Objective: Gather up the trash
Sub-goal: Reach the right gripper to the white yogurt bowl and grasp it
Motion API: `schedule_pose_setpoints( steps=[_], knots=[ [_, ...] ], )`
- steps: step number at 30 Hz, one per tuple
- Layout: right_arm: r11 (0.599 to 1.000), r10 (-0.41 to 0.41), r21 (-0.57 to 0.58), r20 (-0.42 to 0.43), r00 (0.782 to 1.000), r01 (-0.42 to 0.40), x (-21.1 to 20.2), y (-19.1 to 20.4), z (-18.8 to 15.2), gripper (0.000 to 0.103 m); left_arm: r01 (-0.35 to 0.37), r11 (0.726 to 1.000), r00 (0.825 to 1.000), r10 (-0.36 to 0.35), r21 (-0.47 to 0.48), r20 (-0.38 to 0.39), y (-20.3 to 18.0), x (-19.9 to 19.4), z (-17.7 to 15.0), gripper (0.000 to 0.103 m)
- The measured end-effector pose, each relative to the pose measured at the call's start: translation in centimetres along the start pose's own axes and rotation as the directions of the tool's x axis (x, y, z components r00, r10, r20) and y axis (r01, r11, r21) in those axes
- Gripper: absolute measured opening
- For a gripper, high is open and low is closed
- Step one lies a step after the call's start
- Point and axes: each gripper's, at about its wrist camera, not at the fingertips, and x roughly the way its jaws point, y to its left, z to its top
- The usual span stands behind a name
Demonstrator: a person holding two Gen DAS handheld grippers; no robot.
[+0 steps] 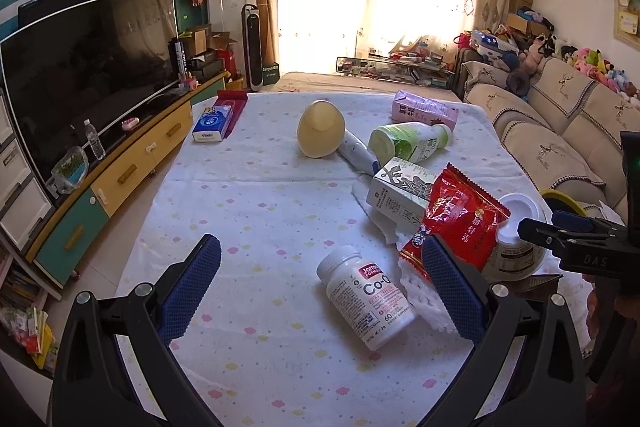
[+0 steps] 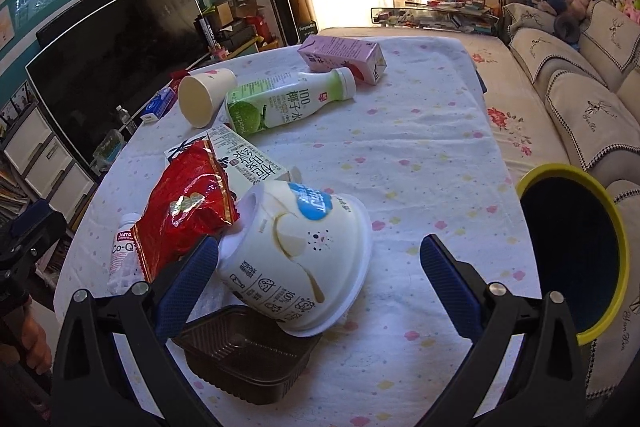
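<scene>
The right hand-held gripper (image 2: 320, 269) stands wide open around the overturned bowl (image 2: 304, 259) on the bench (image 2: 420, 155), holding nothing. The left hand-held gripper (image 1: 320, 291) is likewise open and empty (supplement bottle (image 1: 366, 301) between fingers). Risk: the bowl's sloped wall may slip during closure, missing the bin (image 2: 576, 255).
</scene>
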Motion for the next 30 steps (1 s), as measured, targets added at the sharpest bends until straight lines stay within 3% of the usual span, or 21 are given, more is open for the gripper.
schedule_pose_setpoints(
  steps=[6,11,22,30],
  knots=[
    [0.995,0.098,0.040,-0.027,0.995,-0.097,0.3,-0.1,0.0,0.072,0.011,1.000,1.000,-0.011,0.004,-0.013,-0.3,0.9,0.0,0.099],
    [0.994,0.107,0.037,-0.019,0.994,-0.106,-0.5,-0.1,0.0,0.065,0.012,1.000,1.000,-0.012,0.004,-0.011,-0.3,0.6,0.0,0.099],
    [0.999,-0.002,-0.052,0.055,0.999,0.005,-2.6,0.6,0.0,0.059,0.020,1.000,1.000,-0.021,0.019,0.002,-0.9,-0.4,0.0,0.099],
    [0.997,-0.025,-0.072,0.062,0.998,0.029,-3.1,0.2,0.2,0.053,0.029,0.999,1.000,-0.029,0.031,0.002,-1.3,-0.5,0.1,0.099]
  ],
)
